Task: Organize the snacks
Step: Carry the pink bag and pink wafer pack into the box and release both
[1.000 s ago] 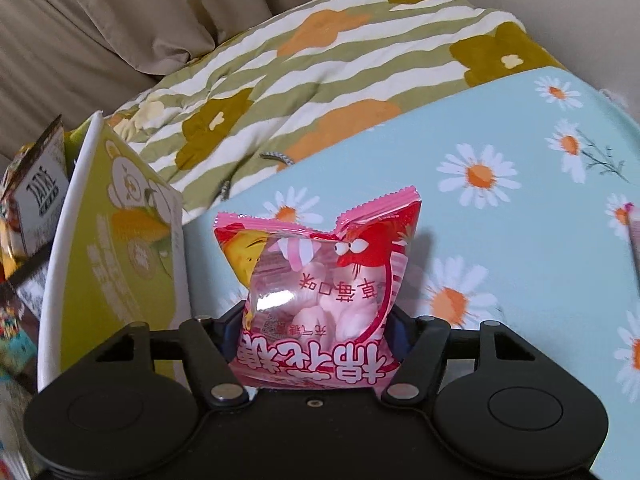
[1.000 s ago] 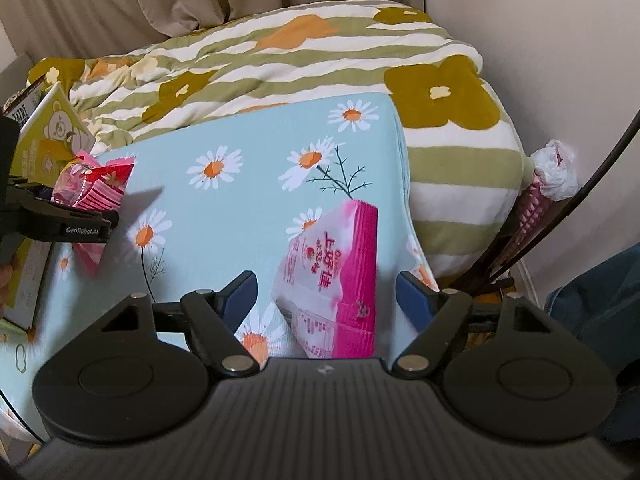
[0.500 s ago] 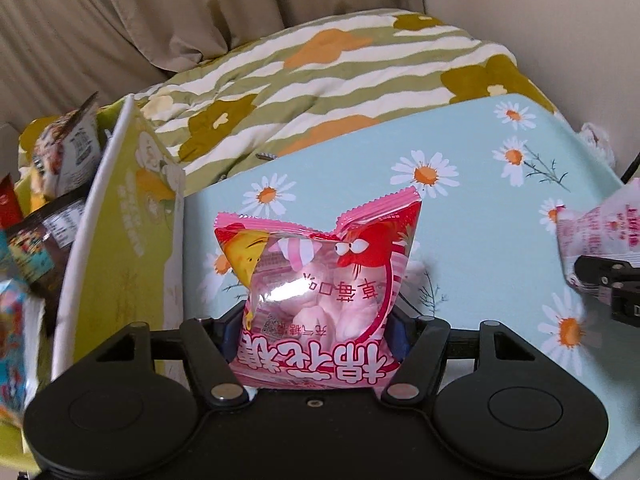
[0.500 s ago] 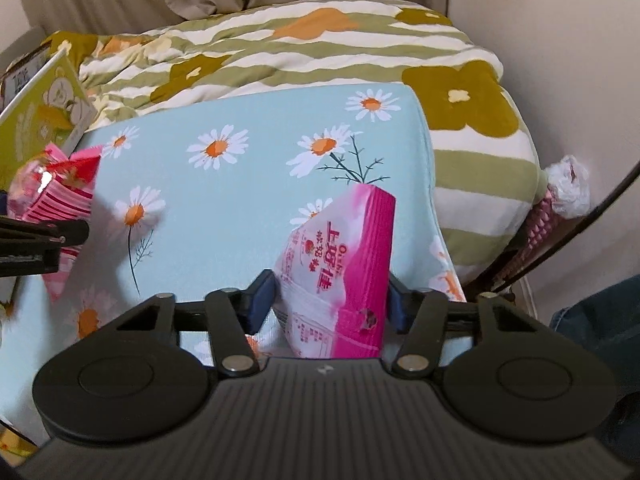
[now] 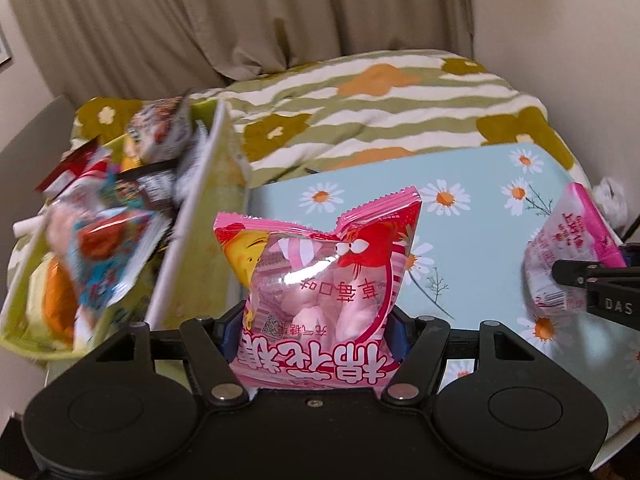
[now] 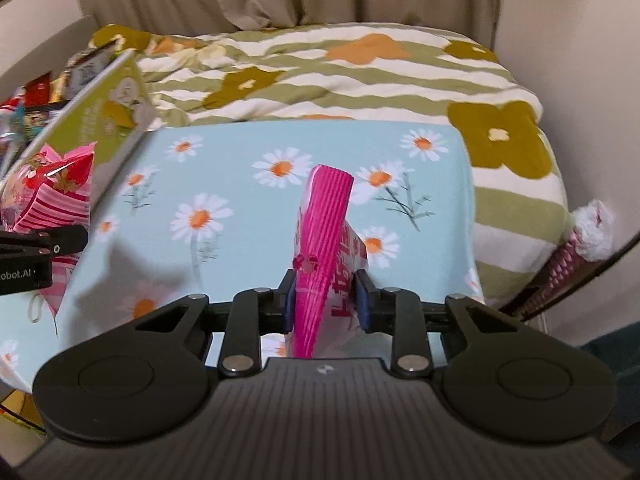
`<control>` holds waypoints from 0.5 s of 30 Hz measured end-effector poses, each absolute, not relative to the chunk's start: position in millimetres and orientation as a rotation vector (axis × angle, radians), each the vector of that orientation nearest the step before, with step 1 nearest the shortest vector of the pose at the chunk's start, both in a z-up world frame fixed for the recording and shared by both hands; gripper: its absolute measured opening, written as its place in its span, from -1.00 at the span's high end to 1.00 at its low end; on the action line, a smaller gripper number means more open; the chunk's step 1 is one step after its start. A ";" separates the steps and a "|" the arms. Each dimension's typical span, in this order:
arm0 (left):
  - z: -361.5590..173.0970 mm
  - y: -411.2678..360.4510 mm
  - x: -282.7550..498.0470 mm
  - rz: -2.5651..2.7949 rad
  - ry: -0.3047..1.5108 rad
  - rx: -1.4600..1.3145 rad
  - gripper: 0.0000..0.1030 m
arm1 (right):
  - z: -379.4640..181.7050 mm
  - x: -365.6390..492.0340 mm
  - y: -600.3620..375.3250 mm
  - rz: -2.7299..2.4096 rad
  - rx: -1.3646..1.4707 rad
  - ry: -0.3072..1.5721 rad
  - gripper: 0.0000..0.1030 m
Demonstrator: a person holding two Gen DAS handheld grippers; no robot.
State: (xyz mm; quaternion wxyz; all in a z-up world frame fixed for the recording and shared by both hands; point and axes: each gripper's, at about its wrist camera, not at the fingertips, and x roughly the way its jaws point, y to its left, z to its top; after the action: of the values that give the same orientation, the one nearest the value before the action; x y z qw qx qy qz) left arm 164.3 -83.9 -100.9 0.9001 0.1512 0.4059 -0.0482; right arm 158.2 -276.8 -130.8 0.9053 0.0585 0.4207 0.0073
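My left gripper (image 5: 316,328) is shut on a pink marshmallow bag (image 5: 316,264), held upright by its lower part above the blue daisy-print surface (image 5: 472,176). Just left of it stands a yellow-green box (image 5: 200,232) crammed with several snack packets (image 5: 104,240). My right gripper (image 6: 325,300) has its jaws closing tight on a pink-and-white snack pack (image 6: 326,216); the blue pads press both sides and the pack stands edge-on. In the right wrist view, the marshmallow bag (image 6: 52,188) and left gripper (image 6: 48,244) show at the left edge, beside the box (image 6: 100,120).
A green-striped blanket with orange and olive flowers (image 6: 340,76) lies behind the daisy surface (image 6: 240,200), with beige curtains (image 5: 240,20) beyond it. A wall and a pink-and-white bundle (image 6: 592,228) sit at the right, past the surface's edge.
My right gripper's jaws closed from wide open onto the pink pack, which now stands edge-on off the surface. My left gripper rose and moved towards the snack box with the marshmallow bag.
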 end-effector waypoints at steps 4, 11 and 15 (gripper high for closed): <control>-89.0 -71.7 148.7 -0.049 0.826 0.269 -0.38 | -120.8 157.4 -265.1 0.072 0.111 0.846 0.19; -54.6 -38.7 129.2 0.044 0.765 0.203 -0.38 | -93.8 160.2 -239.3 0.183 0.101 0.790 0.20; -35.4 -13.8 126.4 0.086 0.726 0.161 -0.38 | -70.6 164.9 -218.8 0.237 0.095 0.744 0.20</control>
State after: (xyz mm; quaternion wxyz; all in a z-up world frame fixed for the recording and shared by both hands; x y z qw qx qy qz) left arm 126.4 -13.8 -35.4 0.9307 0.0786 0.3547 0.0420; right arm 164.9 -218.8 -70.6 0.9237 0.0464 0.3623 0.1155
